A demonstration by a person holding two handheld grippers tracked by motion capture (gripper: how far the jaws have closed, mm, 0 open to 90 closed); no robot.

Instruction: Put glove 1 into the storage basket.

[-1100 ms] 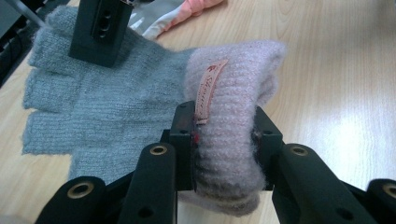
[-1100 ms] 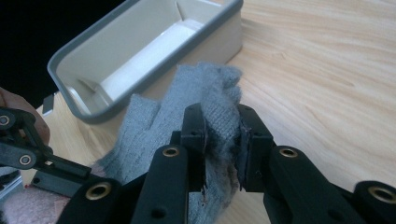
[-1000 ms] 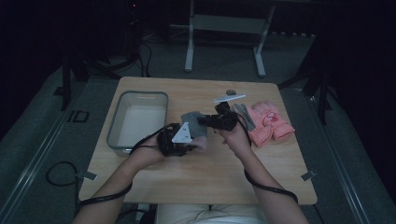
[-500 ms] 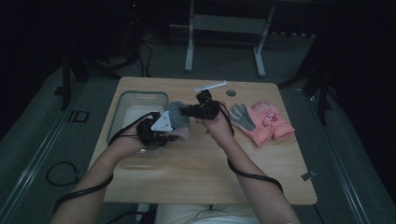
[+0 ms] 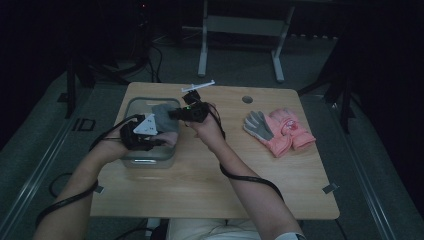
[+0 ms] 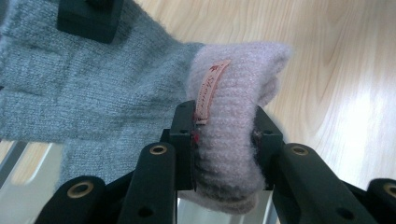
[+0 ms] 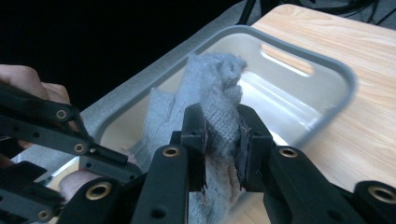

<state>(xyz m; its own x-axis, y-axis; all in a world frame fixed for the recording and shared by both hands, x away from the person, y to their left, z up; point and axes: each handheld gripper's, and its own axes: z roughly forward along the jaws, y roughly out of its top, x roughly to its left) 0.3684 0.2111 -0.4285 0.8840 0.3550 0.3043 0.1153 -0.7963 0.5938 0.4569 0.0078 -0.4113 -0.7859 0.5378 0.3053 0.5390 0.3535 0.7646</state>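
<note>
The left gripper (image 6: 223,140) is clamped on the pink cuff of a grey glove (image 6: 88,88), whose small tag's writing is too blurred to read. The right gripper (image 7: 222,140) pinches the glove's grey end over the grey tray (image 7: 327,65), hiding its fingertips. Farther right, another pink-and-grey pair of gloves (image 5: 280,131) lies on the table (image 5: 210,185).

Dim overhead view, perhaps underexposed

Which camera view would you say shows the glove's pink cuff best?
The left gripper view: the pink cuff, with its label, sits clamped between the jaws. The high view shows it small beside the left gripper; the right gripper view shows grey knit.
</note>
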